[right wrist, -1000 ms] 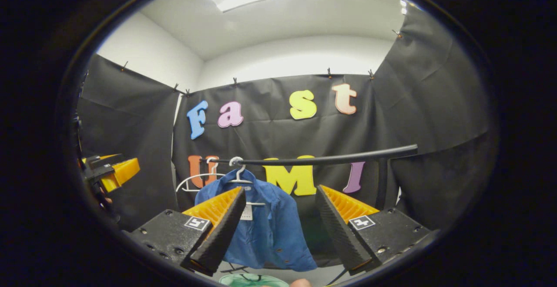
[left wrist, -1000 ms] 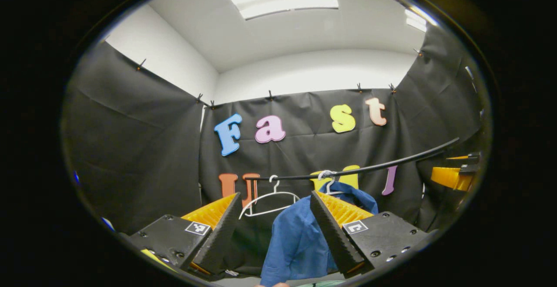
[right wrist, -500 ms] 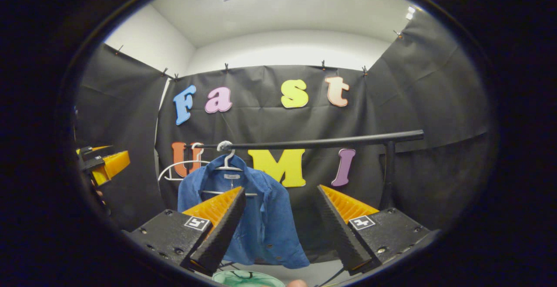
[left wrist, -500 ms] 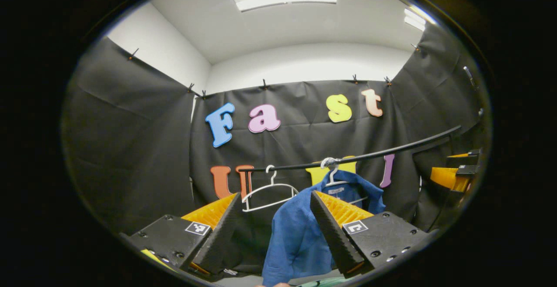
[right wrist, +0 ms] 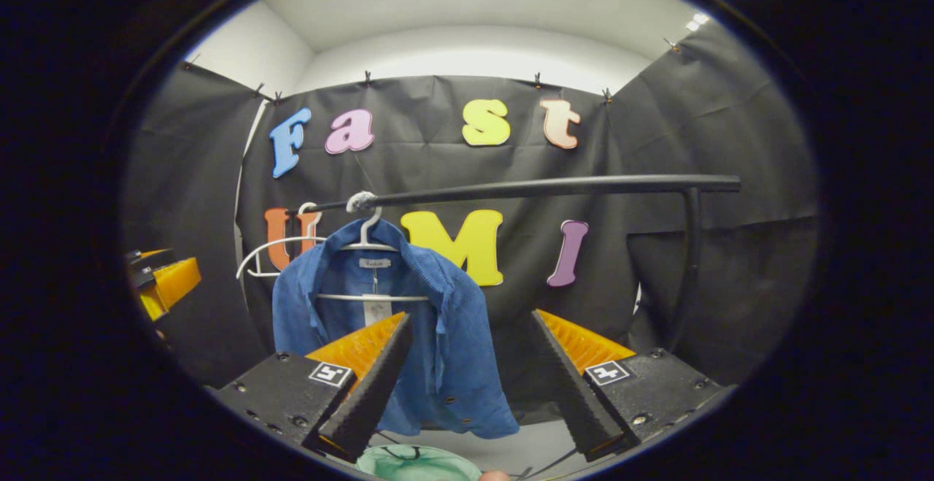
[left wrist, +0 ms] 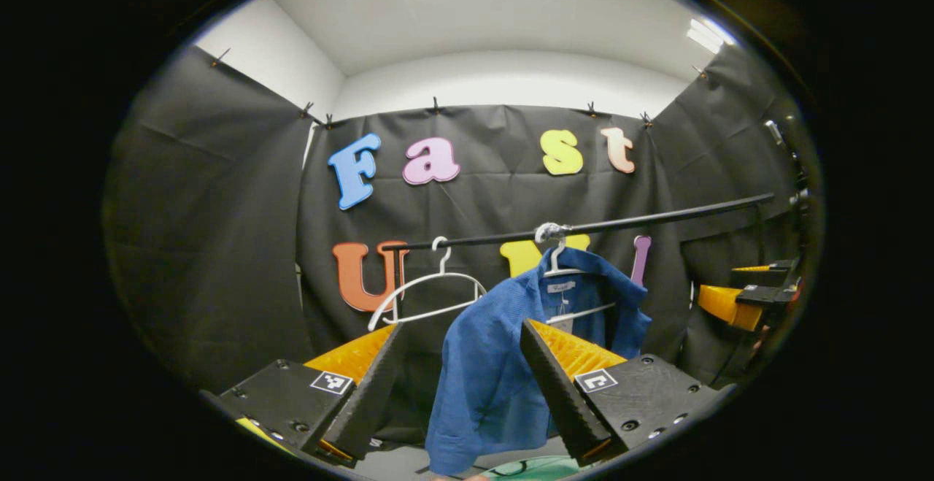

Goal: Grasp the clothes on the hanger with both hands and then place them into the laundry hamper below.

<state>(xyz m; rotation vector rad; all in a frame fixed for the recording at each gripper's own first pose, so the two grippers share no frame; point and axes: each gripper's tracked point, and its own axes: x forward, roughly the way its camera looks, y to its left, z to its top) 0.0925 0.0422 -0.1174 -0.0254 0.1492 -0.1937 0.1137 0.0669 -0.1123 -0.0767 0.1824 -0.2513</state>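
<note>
A blue shirt (left wrist: pixel 485 364) (right wrist: pixel 449 335) hangs on a white hanger (right wrist: pixel 365 229) from a black rail (right wrist: pixel 540 187) (left wrist: pixel 620 224). My left gripper (left wrist: pixel 460 386) is open in front of the shirt and apart from it, its orange fingers (left wrist: pixel 569 353) wide. My right gripper (right wrist: pixel 467 379) is also open, the shirt's right half behind the gap. At the bottom edge, below the shirt, a pale green hamper rim (right wrist: pixel 416 463) (left wrist: pixel 533 466) peeks in. Far off, the right gripper (left wrist: pixel 737 302) appears at the right of the left gripper view, and the left gripper (right wrist: pixel 164 284) at the left of the right gripper view.
An empty white hanger (left wrist: pixel 427 295) (right wrist: pixel 270 258) hangs on the rail to the left of the shirt. The rail's upright post (right wrist: pixel 686 262) stands at the right. Black cloth walls close the booth on three sides.
Both views have tilted downward and drawn nearer: the rail, hangers and shirt sit higher and larger, and more of the shirt and the green rim shows. Both grippers stay open.
</note>
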